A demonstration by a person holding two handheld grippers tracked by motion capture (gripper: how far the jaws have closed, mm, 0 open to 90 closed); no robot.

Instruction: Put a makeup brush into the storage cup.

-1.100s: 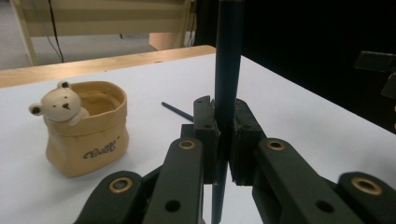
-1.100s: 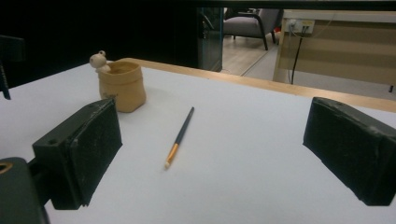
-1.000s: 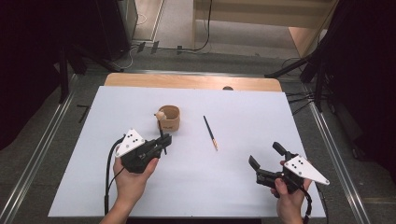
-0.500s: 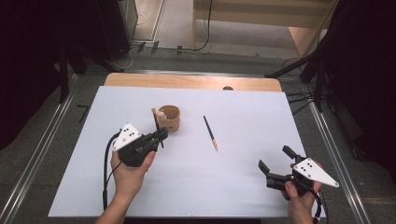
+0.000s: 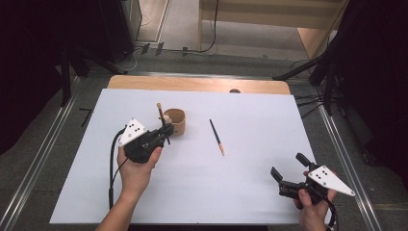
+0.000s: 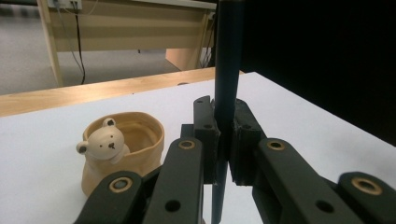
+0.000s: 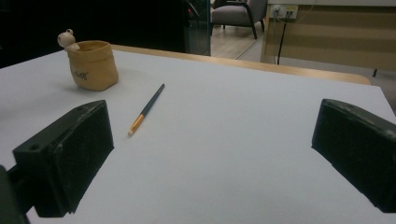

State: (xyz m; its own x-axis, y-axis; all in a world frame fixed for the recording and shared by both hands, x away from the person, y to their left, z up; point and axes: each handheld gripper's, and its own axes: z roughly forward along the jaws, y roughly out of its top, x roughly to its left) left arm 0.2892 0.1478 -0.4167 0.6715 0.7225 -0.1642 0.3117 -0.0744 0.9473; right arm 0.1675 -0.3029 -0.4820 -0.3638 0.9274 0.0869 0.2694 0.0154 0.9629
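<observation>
White surface [image 5: 202,192] is lying under both grippers | left gripper [image 5: 165,133] is pinching a dark pencil [image 6: 226,84] upright, just beside the bear cup [image 5: 175,121] | right gripper [image 5: 287,174] is waiting with jaws spread, holding nothing | risk: pencil is missing the rim, tipping the light cup | second pencil [image 5: 216,136] is lying apart.

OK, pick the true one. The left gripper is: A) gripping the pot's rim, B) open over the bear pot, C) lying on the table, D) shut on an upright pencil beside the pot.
D: the left gripper is clamped on a dark upright pencil, with the bear pot standing apart beside it.
</observation>
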